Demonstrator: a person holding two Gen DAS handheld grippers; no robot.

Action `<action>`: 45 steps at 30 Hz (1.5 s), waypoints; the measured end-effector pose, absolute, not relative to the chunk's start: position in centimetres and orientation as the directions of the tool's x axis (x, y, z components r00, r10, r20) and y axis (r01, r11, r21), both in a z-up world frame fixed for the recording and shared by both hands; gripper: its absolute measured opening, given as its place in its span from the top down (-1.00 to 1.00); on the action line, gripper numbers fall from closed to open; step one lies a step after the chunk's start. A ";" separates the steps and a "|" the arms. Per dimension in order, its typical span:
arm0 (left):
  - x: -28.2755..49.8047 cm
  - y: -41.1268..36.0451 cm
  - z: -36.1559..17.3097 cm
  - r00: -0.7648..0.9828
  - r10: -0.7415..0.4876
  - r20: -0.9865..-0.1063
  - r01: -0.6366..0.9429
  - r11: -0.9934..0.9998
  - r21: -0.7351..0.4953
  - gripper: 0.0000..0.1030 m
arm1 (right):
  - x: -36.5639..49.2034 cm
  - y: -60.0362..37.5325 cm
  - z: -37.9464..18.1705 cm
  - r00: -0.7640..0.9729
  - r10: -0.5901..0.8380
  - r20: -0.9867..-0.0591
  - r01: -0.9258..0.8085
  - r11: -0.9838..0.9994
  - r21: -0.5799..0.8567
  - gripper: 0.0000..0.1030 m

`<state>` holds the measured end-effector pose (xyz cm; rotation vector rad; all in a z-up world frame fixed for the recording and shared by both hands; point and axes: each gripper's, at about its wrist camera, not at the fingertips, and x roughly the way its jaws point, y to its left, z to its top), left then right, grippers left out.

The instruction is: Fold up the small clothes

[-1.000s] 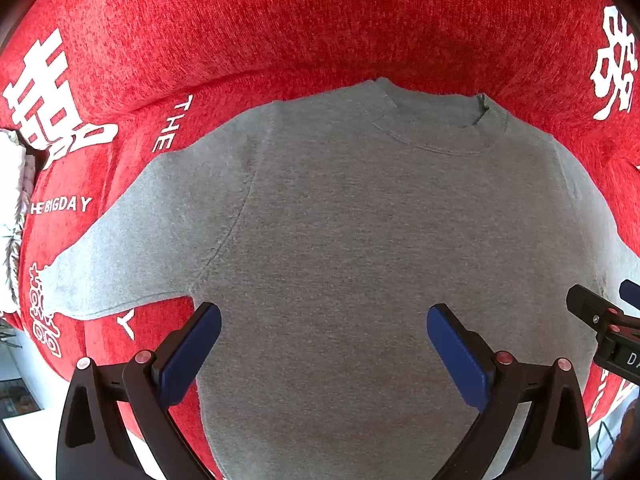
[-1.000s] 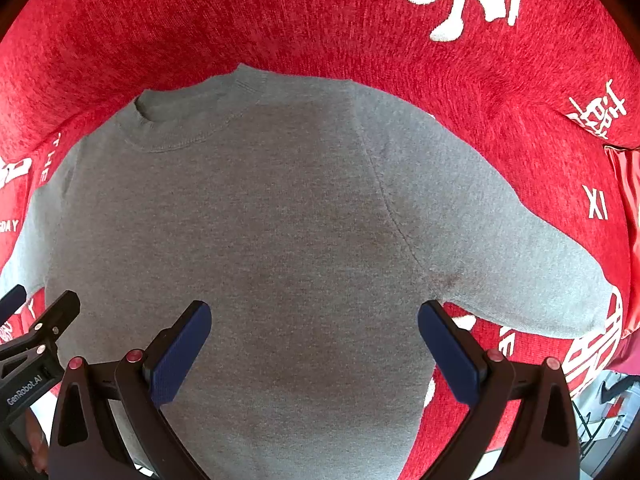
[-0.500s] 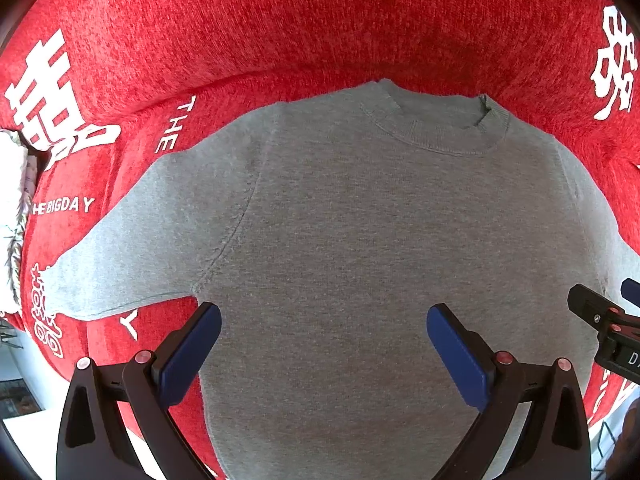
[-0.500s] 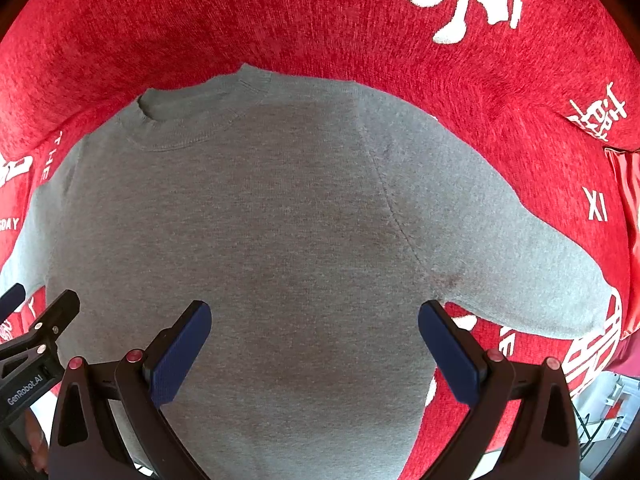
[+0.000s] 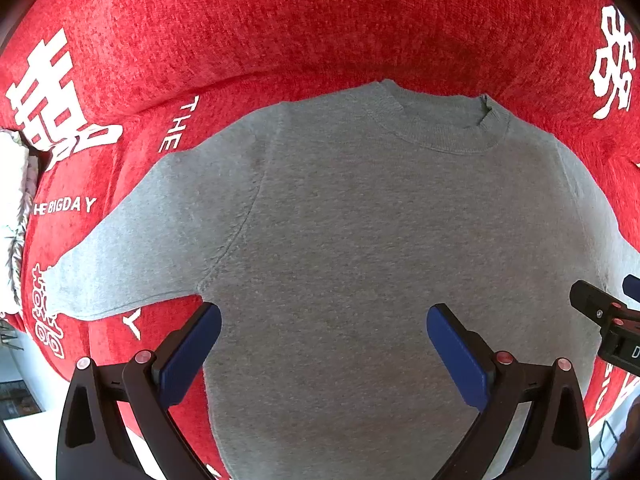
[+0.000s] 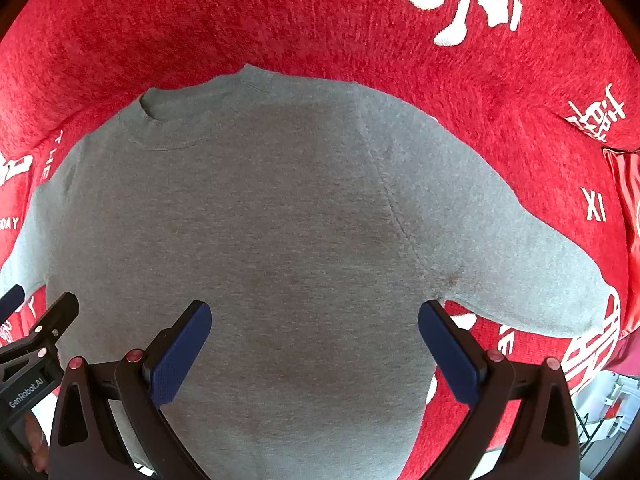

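Change: grey sweater (image 5: 360, 248) sits slightly lower in both views than before.
Left gripper (image 5: 323, 322): jaws spread, empty.
Right gripper (image 6: 314, 320): jaws spread, empty.
Surface: red blanket (image 5: 280, 32).

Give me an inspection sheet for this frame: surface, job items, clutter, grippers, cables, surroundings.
Surface: red cloth with white printed characters and lettering covers the work area.
Job's things: one grey sweater lies flat, front up, collar away from the cameras, both sleeves spread out to the sides; not yet folded.
Clutter: nothing seen on the cloth apart from the sweater.
Grippers: left gripper open above the lower body of the sweater, holding nothing; right gripper open, likewise, holding nothing.
Cables: nothing seen.
Surroundings: a pale fuzzy item at the left edge of the left view; a glossy red item at the right edge of the right view; neither identifiable.
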<state>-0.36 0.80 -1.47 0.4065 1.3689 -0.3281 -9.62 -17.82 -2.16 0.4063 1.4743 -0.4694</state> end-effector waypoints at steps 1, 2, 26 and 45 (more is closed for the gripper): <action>-0.4 0.9 -1.5 0.176 0.009 -0.984 0.456 0.886 0.089 -1.00 | -9.6 -17.9 -2.2 0.037 -0.053 -0.998 0.534 0.845 -0.025 -1.00; -0.4 0.9 -1.5 0.178 0.009 -0.984 0.456 0.885 0.091 -1.00 | -9.6 -17.9 -2.2 0.037 -0.053 -0.998 0.534 0.845 -0.025 -1.00; 0.1 1.7 -1.2 0.181 -0.031 -0.983 0.454 0.889 0.056 -1.00 | -8.7 -16.3 -1.7 0.037 -0.066 -0.997 0.528 0.849 -0.036 -1.00; 1.3 10.9 -3.0 0.133 -0.144 -0.981 0.302 0.948 -0.099 -1.00 | -7.3 -10.7 -1.0 0.068 -0.015 -0.998 0.450 0.893 0.018 -1.00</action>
